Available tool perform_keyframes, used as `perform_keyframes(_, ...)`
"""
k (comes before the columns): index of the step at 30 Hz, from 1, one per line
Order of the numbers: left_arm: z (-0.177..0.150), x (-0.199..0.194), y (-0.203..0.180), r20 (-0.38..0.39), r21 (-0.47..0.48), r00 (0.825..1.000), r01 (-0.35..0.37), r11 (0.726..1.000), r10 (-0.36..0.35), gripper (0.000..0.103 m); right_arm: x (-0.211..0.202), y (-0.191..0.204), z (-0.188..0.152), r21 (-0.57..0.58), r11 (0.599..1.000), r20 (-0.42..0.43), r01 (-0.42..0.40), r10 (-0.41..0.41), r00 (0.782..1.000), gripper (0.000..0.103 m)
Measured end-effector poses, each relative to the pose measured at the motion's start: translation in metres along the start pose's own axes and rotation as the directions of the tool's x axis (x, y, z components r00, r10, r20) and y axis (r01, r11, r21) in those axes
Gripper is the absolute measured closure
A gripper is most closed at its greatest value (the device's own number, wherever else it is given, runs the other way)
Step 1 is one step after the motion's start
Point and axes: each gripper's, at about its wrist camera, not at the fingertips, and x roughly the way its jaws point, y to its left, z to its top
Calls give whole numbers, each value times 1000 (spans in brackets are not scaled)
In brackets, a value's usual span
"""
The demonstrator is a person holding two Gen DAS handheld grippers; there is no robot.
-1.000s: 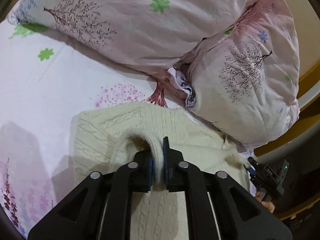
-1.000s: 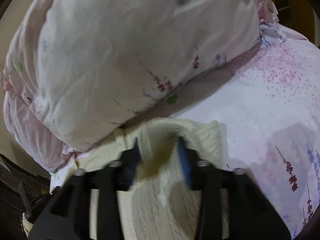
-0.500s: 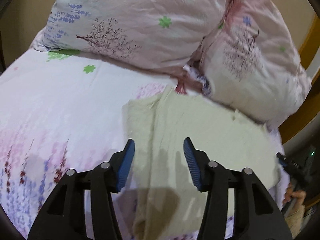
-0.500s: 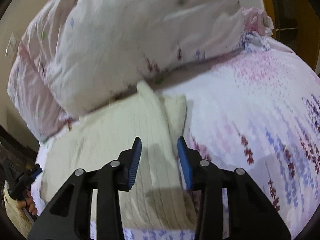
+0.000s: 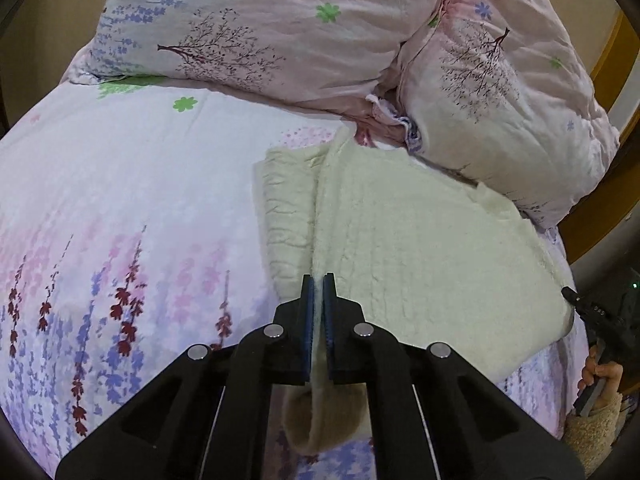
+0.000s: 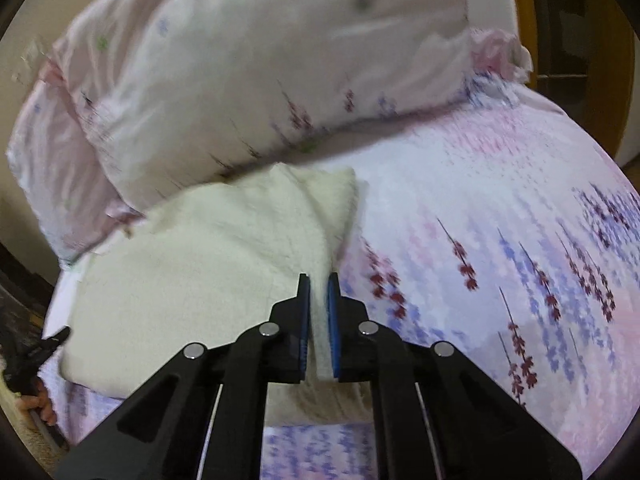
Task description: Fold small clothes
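Floral bedsheet [image 5: 120, 208] in white, pink and purple covers the bed on which you work, with two pale pink pillows printed with bare trees [image 5: 280, 28] piled along its far side. Your cream cable-knit sweater [image 5: 420, 248] lies flat on the sheet just in front of the pillows, one side already folded inward so that a narrow knitted strip shows along its left edge in the left wrist view.

Your left gripper [image 5: 319, 280] has its blue-padded fingers [image 5: 307, 320] clenched on a fold of the sweater's near edge, and a loop of cream knit hangs below them. Your right gripper [image 6: 318, 280] is likewise clamped on a ridge of the same sweater [image 6: 208, 264] near its right edge, white knit pinched between the pads [image 6: 333, 320]. That view is blurred.

At the right edge of the left wrist view, your right hand [image 5: 600, 372], in a fuzzy beige cuff, grips the handle of its tool.
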Motion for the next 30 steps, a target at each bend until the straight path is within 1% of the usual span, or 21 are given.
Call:
perform_keyframes(2, -1, 5, 2, -8, -15, 1000, 4, 1000, -4, 99, 13, -3, -3, 4, 1000, -37, 25, -25, 999, 92)
perform_keyframes(3, -1, 5, 2, -4, -21, 1000, 9, 1000, -9, 99, 15, -2, -3, -1, 999, -37, 38, -38, 999, 88)
perform_keyframes(4, 1, 4, 2, -3, -23, 1000, 12, 1000, -12, 99, 14, 2, -3, -17, 998, -29, 63, -64, 998, 81)
perform_keyframes(5, 2, 4, 1, -3, -25, 1000, 15, 1000, -15, 99, 11, 5, -2, -29, 996, -20, 86, -87, 996, 78)
perform_keyframes(6, 3, 3, 1, -5, -28, 1000, 18, 999, -18, 99, 9, 8, -1, -32, 995, -11, 97, -97, 995, 70)
perform_keyframes(7, 5, 3, 1, -8, -35, 1000, 24, 999, -24, 99, 4, 11, 1, -31, 993, 9, 110, -110, 994, 68)
perform_keyframes(8, 6, 2, 2, -9, -48, 1000, 29, 998, -30, 97, 0, 15, 2, -33, 993, 30, 112, -111, 993, 68)
perform_keyframes(10, 8, -1, 3, 1, -63, 999, 37, 997, -37, 87, -6, 27, 7, -56, 994, 65, 98, -94, 993, 68)
perform_keyframes(11, 10, -3, 3, 9, -68, 999, 41, 997, -40, 73, -7, 33, 9, -74, 994, 76, 86, -80, 994, 68)
perform_keyframes(12, 12, -6, 3, 24, -74, 999, 30, 997, -28, 55, -6, 40, 11, -95, 992, 82, 84, -76, 994, 68)
perform_keyframes(14, 15, -10, 3, 53, -80, 999, 12, 997, -8, 45, 1, 54, 19, -128, 988, 88, 86, -75, 993, 72)
perform_keyframes(16, 19, -11, 2, 57, -79, 998, 18, 997, -13, 43, 13, 63, 30, -149, 987, 86, 60, -48, 995, 79)
perform_keyframes(19, 22, -9, 0, 59, -79, 998, 13, 997, -9, 39, 41, 67, 47, -132, 991, 22, 33, -30, 999, 82)
perform_keyframes(21, 25, -6, -1, 56, -80, 998, 8, 997, -4, 36, 60, 65, 54, -110, 992, -21, 56, -58, 998, 82)
perform_keyframes(22, 27, -5, 0, 54, -83, 999, 8, 996, -4, 35, 72, 60, 57, -95, 991, -48, 92, -97, 994, 82)
perform_keyframes(23, 27, -5, 1, 54, -90, 999, 10, 996, -5, 31, 81, 55, 59, -83, 992, -69, 100, -105, 992, 82)
perform_keyframes(24, 28, -5, 4, 55, -103, 998, 14, 995, -9, 25, 82, 52, 61, -69, 993, -56, 91, -95, 994, 82)
perform_keyframes(25, 28, -6, 8, 56, -118, 998, 20, 993, -13, 23, 81, 52, 64, -61, 993, -65, 98, -102, 993, 82)
perform_keyframes(28, 30, -4, 21, 48, -177, 998, 55, 983, -47, 22, 66, 64, 60, -59, 993, -37, 106, -109, 993, 77)
perform_keyframes(29, 30, -4, 26, 46, -202, 997, 69, 977, -61, 22, 61, 72, 57, -74, 994, -29, 79, -82, 996, 77)
perform_keyframes(30, 30, -3, 28, 45, -218, 997, 77, 973, -69, 22, 54, 87, 50, -100, 995, -28, 24, -26, 999, 77)
